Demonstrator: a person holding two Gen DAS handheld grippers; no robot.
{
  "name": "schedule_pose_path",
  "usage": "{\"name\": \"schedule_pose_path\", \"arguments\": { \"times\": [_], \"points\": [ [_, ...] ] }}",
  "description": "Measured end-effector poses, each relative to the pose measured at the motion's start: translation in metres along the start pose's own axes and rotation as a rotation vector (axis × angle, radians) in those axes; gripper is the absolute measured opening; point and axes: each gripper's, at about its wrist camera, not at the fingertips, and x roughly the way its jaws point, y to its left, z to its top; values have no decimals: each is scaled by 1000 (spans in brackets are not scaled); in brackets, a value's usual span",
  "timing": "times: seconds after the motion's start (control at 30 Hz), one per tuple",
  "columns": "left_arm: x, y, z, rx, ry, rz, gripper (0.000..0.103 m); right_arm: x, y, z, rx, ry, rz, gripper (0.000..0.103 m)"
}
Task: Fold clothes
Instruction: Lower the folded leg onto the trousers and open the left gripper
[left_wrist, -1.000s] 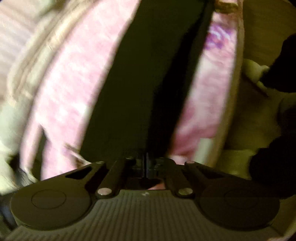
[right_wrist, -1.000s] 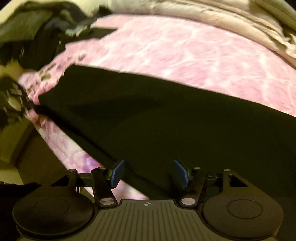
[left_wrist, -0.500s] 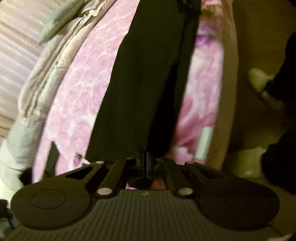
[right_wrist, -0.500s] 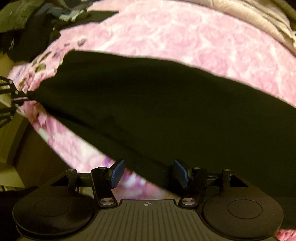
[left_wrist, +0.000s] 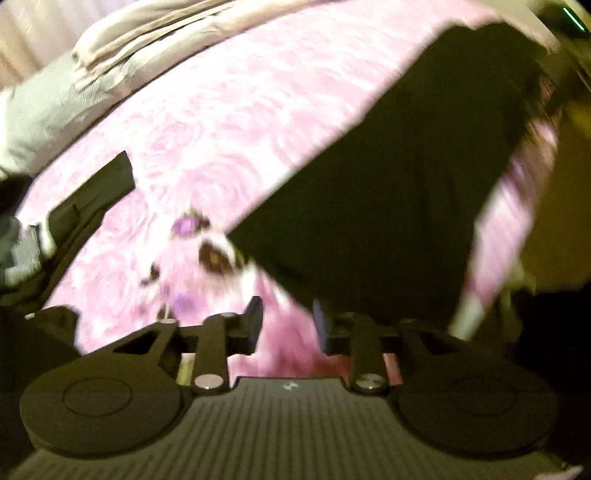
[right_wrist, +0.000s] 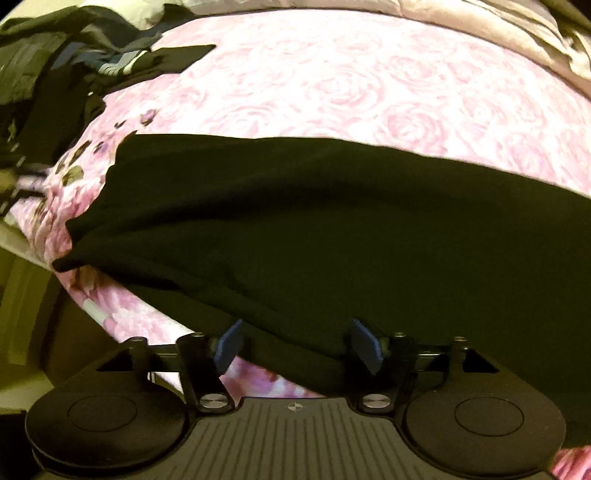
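Lying flat | black garment (right_wrist: 332, 221) | long, folded | pink floral bedspread (right_wrist: 369, 85)

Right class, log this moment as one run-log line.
left gripper: open, empty | right gripper: open over black garment edge | garment flat on pink floral bedspread

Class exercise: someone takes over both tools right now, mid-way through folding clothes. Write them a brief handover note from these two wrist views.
Left tool: open, holding nothing, over the pink floral bedspread beside the end of the black garment.
Right tool: open, nothing gripped, fingers straddling the garment's near edge.
Garment lies spread lengthwise along the bed's near edge.
A pile of other clothes sits at the far left corner.
Left to do: grip and fold the garment, then the pile.
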Motion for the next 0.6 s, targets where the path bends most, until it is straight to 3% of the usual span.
{"name": "schedule_pose_path", "arguments": {
  "times": [0.1,0.23,0.27,0.3,0.43,0.53,0.6],
  "points": [
    [49,13,24,20,16,-62,29,-4,3,-6,25,-5,-9,71],
    [98,16,38,90,103,-154,24,-9,-1,-15,85,-6,-41,71],
    [97,17,39,104,97,-177,7,-10,-3,-17,104,-6,-50,71],
    [92,18,43,122,102,-188,1,-11,-4,-18,119,-6,-58,71],
    [56,42,61,154,-13,-78,1,-12,-5,-15,151,-27,-66,71],
    [68,57,65,121,-7,-51,2,-7,-1,-8,155,-39,-55,72],
    [87,54,61,133,57,-45,6,-3,4,-2,140,-38,-47,72]
  ]
}}
